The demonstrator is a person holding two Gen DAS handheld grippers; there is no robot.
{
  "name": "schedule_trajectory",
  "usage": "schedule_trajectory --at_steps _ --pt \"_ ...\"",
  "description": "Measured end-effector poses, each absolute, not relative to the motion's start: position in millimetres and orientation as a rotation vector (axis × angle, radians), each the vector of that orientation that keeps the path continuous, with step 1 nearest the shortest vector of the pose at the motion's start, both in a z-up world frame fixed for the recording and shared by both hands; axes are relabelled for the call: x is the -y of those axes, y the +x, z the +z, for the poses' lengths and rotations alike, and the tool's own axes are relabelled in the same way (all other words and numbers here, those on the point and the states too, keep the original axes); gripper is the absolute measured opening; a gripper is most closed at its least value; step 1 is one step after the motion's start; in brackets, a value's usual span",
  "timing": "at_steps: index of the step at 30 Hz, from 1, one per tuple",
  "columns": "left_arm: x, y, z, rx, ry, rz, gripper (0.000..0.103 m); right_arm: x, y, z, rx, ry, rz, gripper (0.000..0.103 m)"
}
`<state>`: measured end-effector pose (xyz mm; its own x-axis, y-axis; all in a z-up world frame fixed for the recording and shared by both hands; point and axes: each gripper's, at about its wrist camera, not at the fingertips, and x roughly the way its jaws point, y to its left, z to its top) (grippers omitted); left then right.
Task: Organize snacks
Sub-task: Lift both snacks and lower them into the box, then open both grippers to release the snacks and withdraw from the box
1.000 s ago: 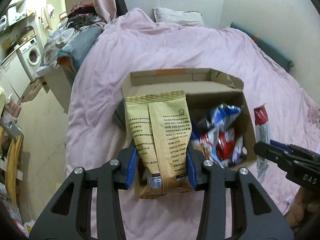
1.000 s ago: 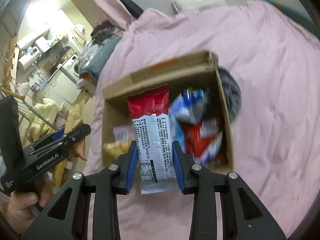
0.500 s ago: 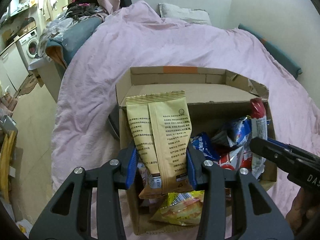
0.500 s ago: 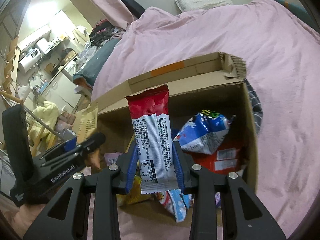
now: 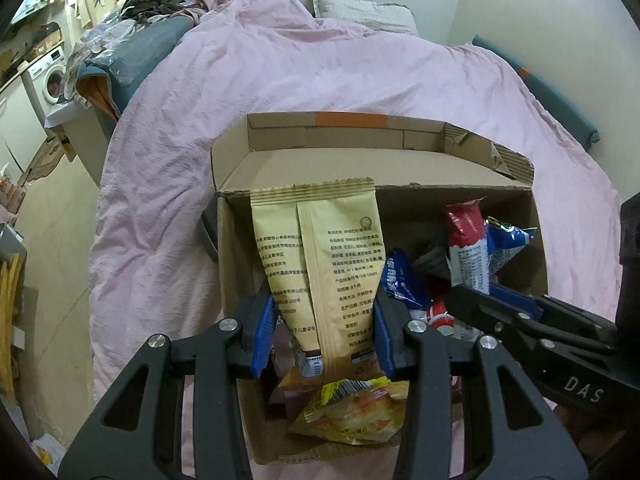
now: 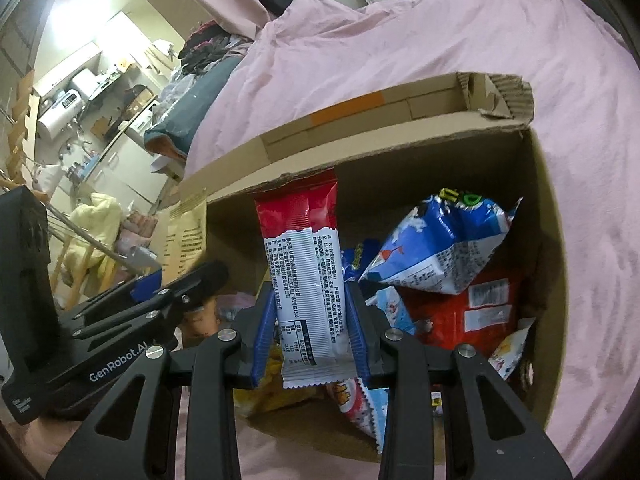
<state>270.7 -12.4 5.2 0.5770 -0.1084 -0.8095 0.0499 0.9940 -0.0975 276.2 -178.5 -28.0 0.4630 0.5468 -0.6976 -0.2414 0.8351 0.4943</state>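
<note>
Both jaws of mine are clamped. My left gripper [image 5: 324, 330] pinches a tan snack packet [image 5: 320, 264] upright by its lower half; my right gripper [image 6: 308, 332] grips a red-and-white bar wrapper [image 6: 306, 272] the same way. Each packet hangs over the open cardboard box [image 5: 360, 168], tan one at its left end, bar nearer the middle. Inside lie a blue-and-white bag [image 6: 436, 248], a red pack [image 6: 468, 316] under it, and a yellow bag [image 5: 356, 412] by the near wall. The box sits on a rumpled pink duvet [image 5: 320, 72] covering a bed, with a pillow [image 5: 360, 12] at the far wall. To the left, clothes [image 5: 132, 40] are heaped up, a washing machine [image 5: 50, 80] stands beyond, and the pale floor [image 5: 52, 240] runs alongside the bed.
</note>
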Motion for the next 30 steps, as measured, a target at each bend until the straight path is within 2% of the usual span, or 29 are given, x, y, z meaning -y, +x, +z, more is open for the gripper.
schedule_trajectory --at_steps 10,14,20,22,23,24,30 --pt "7 270 14 -0.938 -0.082 -0.054 0.039 183 276 -25 -0.938 0.369 0.497 0.038" --pt "4 269 13 -0.937 -0.103 -0.052 0.062 188 277 -26 -0.941 0.397 0.498 0.038" --pt "2 269 11 -0.939 -0.099 -0.033 0.065 190 272 -22 -0.923 0.385 0.505 0.039" --pt "2 269 13 -0.927 -0.099 -0.034 0.065 192 270 -19 -0.908 0.386 0.501 0.051" --pt "2 268 14 -0.918 -0.098 -0.034 0.065 193 269 -18 -0.899 0.39 0.499 0.063" --pt "2 267 15 -0.911 -0.096 -0.031 0.065 196 268 -16 -0.888 0.398 0.496 0.071" --pt "3 259 23 -0.868 -0.048 0.025 0.065 201 259 -4 -0.849 0.386 0.5 0.071"
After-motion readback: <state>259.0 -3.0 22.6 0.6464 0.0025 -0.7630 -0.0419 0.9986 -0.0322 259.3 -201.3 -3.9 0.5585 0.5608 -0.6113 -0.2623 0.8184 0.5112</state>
